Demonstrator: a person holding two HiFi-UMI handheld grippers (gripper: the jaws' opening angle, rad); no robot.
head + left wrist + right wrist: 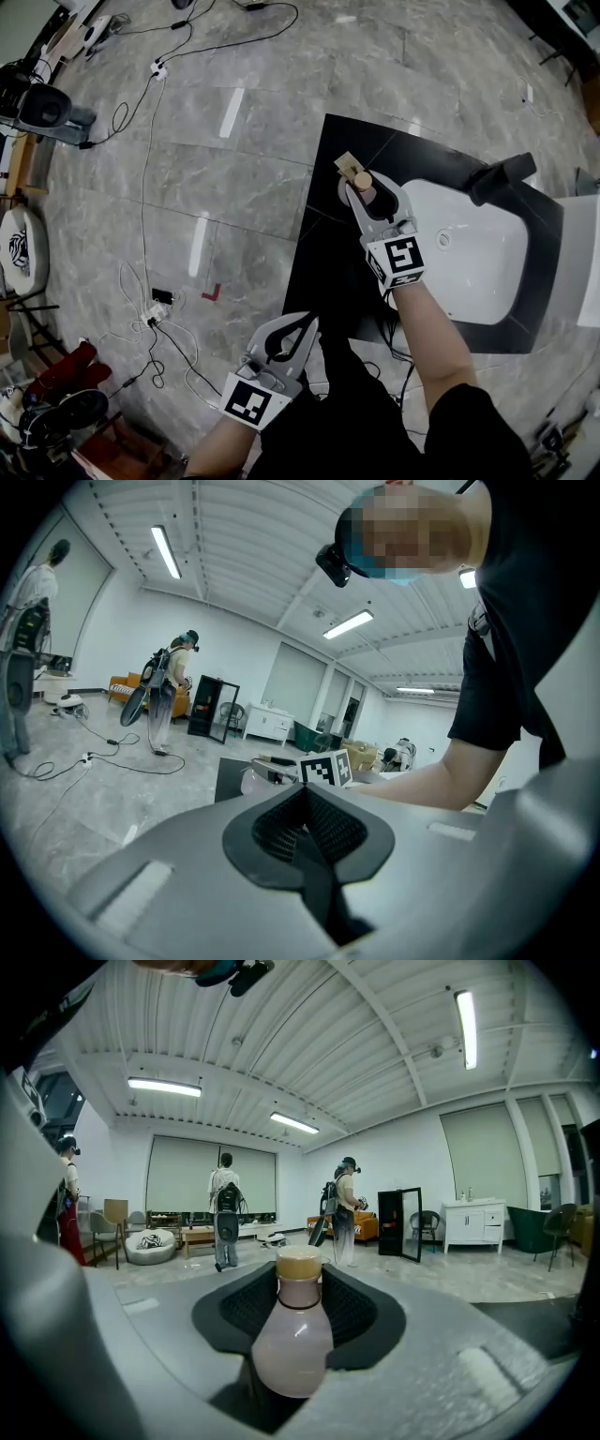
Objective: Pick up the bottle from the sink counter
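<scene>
Pinkish bottle point(292, 1340), tan cap, upright on black counter point(323, 267) between spread right gripper point(367, 187) jaws, unpinched; left gripper point(312, 324) jaws pressed together.

left hand-held gripper point(312, 324): jaws together, held close in | right hand-held gripper point(362, 190): jaws apart, extended ahead

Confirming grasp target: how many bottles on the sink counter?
1: the bottle stands on the counter left of the basin, between the right hand-held gripper's open jaws. No other shows.
</scene>
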